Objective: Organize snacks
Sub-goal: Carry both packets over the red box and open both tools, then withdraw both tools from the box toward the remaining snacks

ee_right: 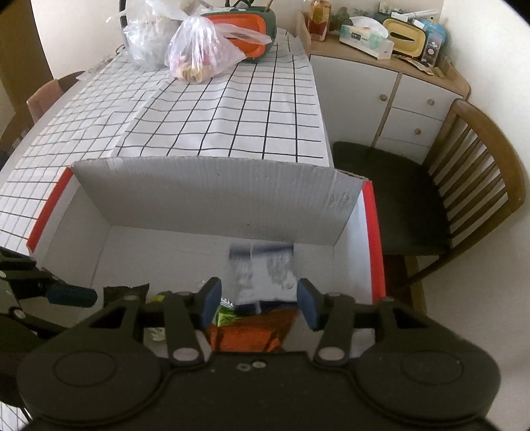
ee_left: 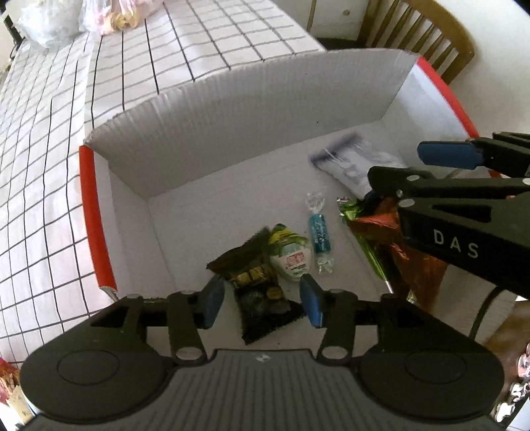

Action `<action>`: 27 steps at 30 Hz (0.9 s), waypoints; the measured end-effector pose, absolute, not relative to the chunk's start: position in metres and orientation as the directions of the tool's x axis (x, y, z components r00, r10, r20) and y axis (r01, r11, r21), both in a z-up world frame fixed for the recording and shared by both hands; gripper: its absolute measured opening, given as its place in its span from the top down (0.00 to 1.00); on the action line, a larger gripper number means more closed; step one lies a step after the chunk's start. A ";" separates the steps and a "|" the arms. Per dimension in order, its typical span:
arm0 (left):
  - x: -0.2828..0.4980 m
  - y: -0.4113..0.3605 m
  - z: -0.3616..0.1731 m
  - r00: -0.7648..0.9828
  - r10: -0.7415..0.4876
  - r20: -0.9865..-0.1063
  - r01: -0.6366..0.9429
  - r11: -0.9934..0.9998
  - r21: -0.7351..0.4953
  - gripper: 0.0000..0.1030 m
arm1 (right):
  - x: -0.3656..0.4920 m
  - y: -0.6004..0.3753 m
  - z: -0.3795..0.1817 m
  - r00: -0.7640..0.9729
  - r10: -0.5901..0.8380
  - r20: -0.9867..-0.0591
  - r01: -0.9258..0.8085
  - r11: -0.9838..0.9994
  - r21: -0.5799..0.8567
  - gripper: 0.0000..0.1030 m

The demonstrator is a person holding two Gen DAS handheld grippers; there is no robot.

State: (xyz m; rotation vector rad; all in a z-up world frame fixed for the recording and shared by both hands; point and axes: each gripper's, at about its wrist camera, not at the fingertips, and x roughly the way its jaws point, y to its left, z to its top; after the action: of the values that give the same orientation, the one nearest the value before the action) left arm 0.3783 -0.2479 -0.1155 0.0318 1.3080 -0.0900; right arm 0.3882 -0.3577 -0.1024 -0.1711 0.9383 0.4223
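Observation:
A white cardboard box (ee_left: 232,132) with red edges stands on the checked tablecloth and holds several snacks. In the left wrist view I see a black packet (ee_left: 255,298), a round white-green snack (ee_left: 291,258), a blue wrapped candy (ee_left: 319,233), an orange-green foil packet (ee_left: 397,238) and a white-blue packet (ee_left: 351,162). My left gripper (ee_left: 261,301) is open and empty just above the black packet. My right gripper (ee_right: 258,303) is open and empty over the orange foil packet (ee_right: 251,331), with the white-blue packet (ee_right: 265,268) beyond it. It also shows in the left wrist view (ee_left: 414,165).
The box (ee_right: 215,195) sits at the table's near right corner. Plastic bags (ee_right: 198,49) and an orange-green container (ee_right: 248,26) stand at the far end of the table. A wooden chair (ee_right: 463,185) and a white cabinet (ee_right: 381,96) are to the right.

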 end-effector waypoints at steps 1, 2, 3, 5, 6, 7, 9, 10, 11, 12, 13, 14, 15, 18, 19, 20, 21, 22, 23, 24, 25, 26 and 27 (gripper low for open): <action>0.376 -0.247 -0.113 0.264 -0.052 -0.963 0.084 0.996 -0.030 0.53 | 0.386 -0.359 -0.101 0.521 0.279 -0.806 -0.422 0.906 0.040 0.51; 0.374 -0.246 -0.110 0.275 -0.060 -0.960 0.083 0.996 -0.038 0.52 | 0.384 -0.360 -0.099 0.526 0.282 -0.803 -0.420 0.906 0.043 0.50; 0.371 -0.246 -0.107 0.285 -0.067 -0.956 0.081 0.996 -0.045 0.52 | 0.382 -0.362 -0.097 0.529 0.286 -0.799 -0.417 0.908 0.048 0.49; 0.365 -0.244 -0.100 0.310 -0.083 -0.947 0.082 0.995 -0.060 0.52 | 0.376 -0.365 -0.092 0.536 0.297 -0.790 -0.413 0.909 0.061 0.47; 0.362 -0.243 -0.096 0.323 -0.089 -0.942 0.083 0.994 -0.065 0.52 | 0.373 -0.367 -0.089 0.540 0.301 -0.786 -0.412 0.909 0.066 0.44; 0.358 -0.242 -0.093 0.336 -0.095 -0.937 0.085 0.994 -0.070 0.52 | 0.369 -0.368 -0.087 0.545 0.307 -0.780 -0.411 0.909 0.071 0.41; 0.352 -0.241 -0.085 0.364 -0.105 -0.925 0.090 0.993 -0.077 0.52 | 0.361 -0.371 -0.081 0.558 0.315 -0.768 -0.407 0.910 0.078 0.36; 0.349 -0.241 -0.081 0.379 -0.108 -0.919 0.093 0.993 -0.078 0.52 | 0.356 -0.373 -0.078 0.565 0.321 -0.760 -0.406 0.910 0.082 0.36; 0.345 -0.240 -0.078 0.394 -0.111 -0.912 0.097 0.992 -0.079 0.52 | 0.351 -0.374 -0.074 0.570 0.330 -0.752 -0.407 0.909 0.090 0.35; 0.341 -0.239 -0.074 0.407 -0.116 -0.906 0.100 0.992 -0.082 0.52 | 0.347 -0.375 -0.071 0.576 0.335 -0.745 -0.407 0.909 0.094 0.34; 0.337 -0.237 -0.070 0.421 -0.120 -0.899 0.102 0.991 -0.085 0.52 | 0.341 -0.376 -0.067 0.585 0.341 -0.736 -0.406 0.909 0.098 0.33; 0.333 -0.236 -0.066 0.433 -0.123 -0.893 0.103 0.991 -0.086 0.52 | 0.336 -0.378 -0.063 0.592 0.348 -0.727 -0.407 0.908 0.103 0.31; 0.329 -0.235 -0.063 0.445 -0.126 -0.887 0.105 0.991 -0.088 0.52 | 0.331 -0.379 -0.060 0.599 0.354 -0.718 -0.408 0.907 0.107 0.28; 0.316 -0.230 -0.051 0.481 -0.135 -0.866 0.112 0.989 -0.092 0.51 | 0.317 -0.381 -0.050 0.614 0.373 -0.695 -0.412 0.903 0.120 0.25; 0.312 -0.228 -0.048 0.492 -0.138 -0.859 0.113 0.989 -0.094 0.50 | 0.312 -0.381 -0.047 0.618 0.378 -0.689 -0.414 0.902 0.124 0.25; 0.307 -0.226 -0.045 0.503 -0.142 -0.853 0.114 0.989 -0.097 0.48 | 0.308 -0.381 -0.045 0.622 0.381 -0.684 -0.414 0.902 0.126 0.24; 0.303 -0.224 -0.041 0.514 -0.145 -0.846 0.114 0.988 -0.100 0.48 | 0.303 -0.381 -0.042 0.627 0.386 -0.677 -0.414 0.901 0.130 0.22; 0.298 -0.221 -0.038 0.524 -0.150 -0.839 0.116 0.988 -0.104 0.48 | 0.298 -0.380 -0.039 0.632 0.393 -0.668 -0.416 0.899 0.135 0.21; 0.293 -0.219 -0.035 0.533 -0.156 -0.832 0.120 0.987 -0.108 0.48 | 0.294 -0.380 -0.038 0.636 0.397 -0.662 -0.417 0.898 0.138 0.21; 0.288 -0.216 -0.032 0.541 -0.158 -0.826 0.122 0.987 -0.109 0.47 | 0.289 -0.379 -0.035 0.641 0.400 -0.655 -0.416 0.898 0.141 0.21; 0.282 -0.213 -0.029 0.553 -0.158 -0.818 0.125 0.986 -0.107 0.47 | 0.284 -0.378 -0.033 0.645 0.406 -0.648 -0.416 0.897 0.148 0.21; 0.277 -0.211 -0.027 0.563 -0.159 -0.811 0.126 0.986 -0.105 0.45 | 0.278 -0.377 -0.031 0.648 0.415 -0.639 -0.419 0.895 0.156 0.21; 0.272 -0.208 -0.026 0.573 -0.159 -0.804 0.127 0.986 -0.105 0.44 | 0.273 -0.376 -0.029 0.651 0.421 -0.632 -0.421 0.893 0.161 0.21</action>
State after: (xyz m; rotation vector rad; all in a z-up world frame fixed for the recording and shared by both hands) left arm 0.2725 -0.2081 -0.0258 -0.0374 0.9458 -0.1677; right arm 0.2727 -0.3763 -0.0289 -0.0002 0.7174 0.4783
